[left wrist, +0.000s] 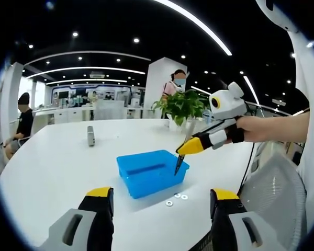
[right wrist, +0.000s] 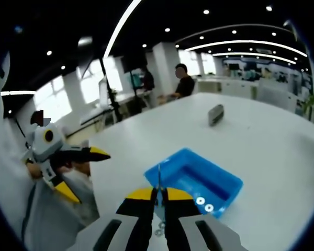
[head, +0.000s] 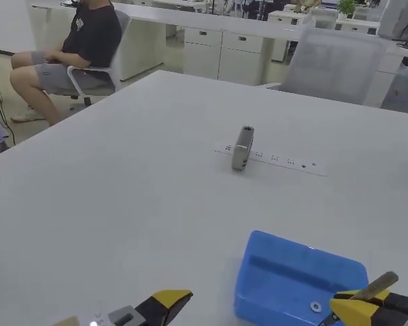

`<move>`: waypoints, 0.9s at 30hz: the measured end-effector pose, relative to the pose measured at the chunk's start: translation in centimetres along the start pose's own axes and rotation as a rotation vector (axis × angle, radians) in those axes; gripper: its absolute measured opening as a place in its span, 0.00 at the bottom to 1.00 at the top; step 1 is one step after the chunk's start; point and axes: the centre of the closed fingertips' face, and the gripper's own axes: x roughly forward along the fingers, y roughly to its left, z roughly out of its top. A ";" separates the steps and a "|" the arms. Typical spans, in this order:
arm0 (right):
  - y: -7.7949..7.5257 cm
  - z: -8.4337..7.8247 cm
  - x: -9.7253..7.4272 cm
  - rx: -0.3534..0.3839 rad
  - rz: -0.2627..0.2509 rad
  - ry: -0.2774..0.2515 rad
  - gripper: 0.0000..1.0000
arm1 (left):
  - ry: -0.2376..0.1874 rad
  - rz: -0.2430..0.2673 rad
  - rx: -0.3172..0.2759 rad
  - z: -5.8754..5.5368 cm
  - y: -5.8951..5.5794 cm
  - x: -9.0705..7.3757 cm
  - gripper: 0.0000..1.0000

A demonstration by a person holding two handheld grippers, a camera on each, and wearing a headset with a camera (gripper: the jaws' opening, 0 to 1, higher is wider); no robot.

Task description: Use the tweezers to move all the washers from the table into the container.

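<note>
White bench (head: pixel 122 204) in an open office, blue container (left wrist: pixel 146 187) close in front of me.
My right gripper (right wrist: pixel 159 194) is clenched on the tweezers (left wrist: pixel 178 162), whose tips point down at the container's near rim (too fine for me to tell whether they carry anything). My left gripper (left wrist: pixel 161 192) is released, jaws wide apart, grasping nothing, off to the container's left. Two washers (right wrist: pixel 200 201) lie on the container's floor, and a few loose washers (left wrist: pixel 169 203) lie on the bench just outside its wall. A grey block (head: pixel 243 147) stands farther back.
</note>
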 end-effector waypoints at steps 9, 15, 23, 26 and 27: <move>-0.1 -2.7 0.9 0.020 0.014 0.058 0.03 | 0.006 -0.003 0.003 -0.1 -0.1 0.0 0.75; -0.5 -4.3 1.4 0.038 0.016 0.089 0.03 | 0.010 -0.005 0.005 -0.2 -0.1 0.0 0.74; -0.9 -5.3 2.0 0.040 0.012 0.109 0.03 | 0.016 -0.005 0.009 -0.3 -0.1 0.0 0.74; -1.0 -5.7 2.0 0.023 0.008 0.127 0.03 | 0.020 -0.004 0.012 -0.3 -0.1 0.1 0.74; -1.0 -5.6 2.0 0.021 0.008 0.118 0.04 | 0.019 -0.004 0.012 -0.3 -0.1 0.1 0.74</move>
